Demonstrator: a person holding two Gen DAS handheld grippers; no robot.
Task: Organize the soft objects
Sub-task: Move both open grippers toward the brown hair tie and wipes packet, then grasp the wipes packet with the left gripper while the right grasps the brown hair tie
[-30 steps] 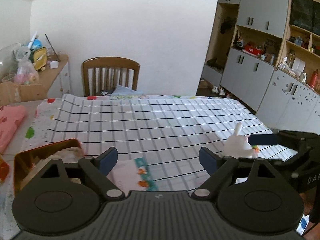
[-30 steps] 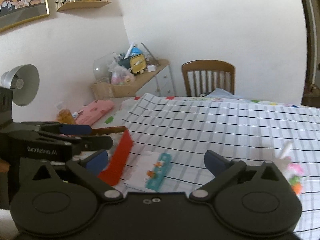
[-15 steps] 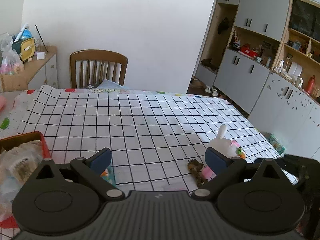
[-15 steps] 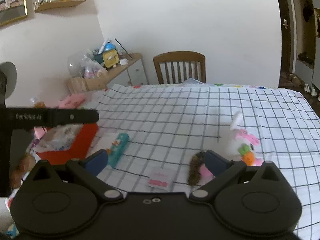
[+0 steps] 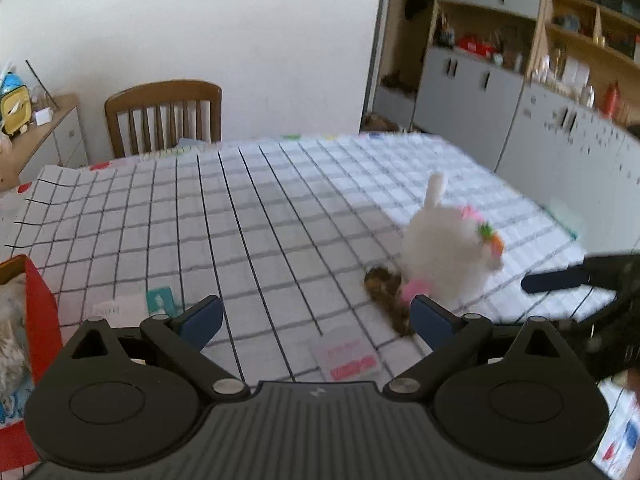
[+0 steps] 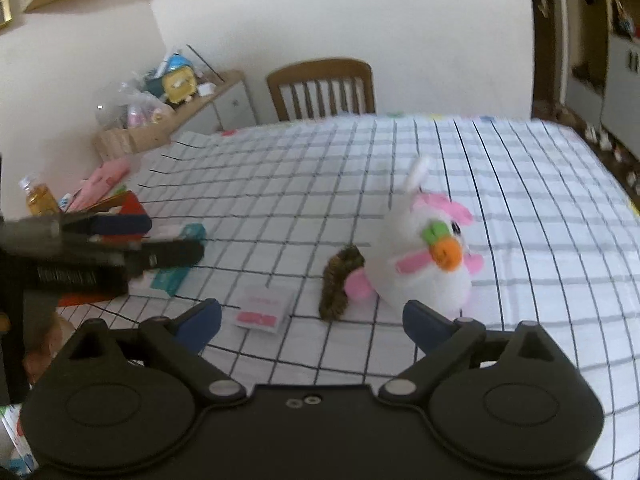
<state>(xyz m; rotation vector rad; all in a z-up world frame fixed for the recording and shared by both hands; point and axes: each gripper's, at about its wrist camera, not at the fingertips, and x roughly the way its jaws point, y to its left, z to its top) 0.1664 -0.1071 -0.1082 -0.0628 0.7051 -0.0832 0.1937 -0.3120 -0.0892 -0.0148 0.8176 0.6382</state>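
Note:
A white plush rabbit [image 5: 444, 248] with pink ears and an orange carrot lies on the checked tablecloth [image 5: 248, 216]. A brown fuzzy ring [image 5: 386, 296] touches its left side. My left gripper [image 5: 316, 320] hovers open just short of them, with nothing between its pads. In the right wrist view the rabbit [image 6: 424, 272] and the ring [image 6: 340, 284] lie just beyond my right gripper [image 6: 312, 322]. Its jaws are closing, wide apart, on nothing. The left gripper [image 6: 148, 238] shows blurred at the left.
A red box [image 5: 40, 312] holding pale soft stuff stands at the left edge. A pink packet [image 5: 348, 356] and a teal pack [image 5: 160, 300] lie flat on the cloth. A wooden chair [image 5: 164, 116] stands behind the table, with cupboards to the right.
Both grippers came down and forward over the table, so the rabbit and brown ring now lie close ahead. The left jaws spread wider. Both views swung right.

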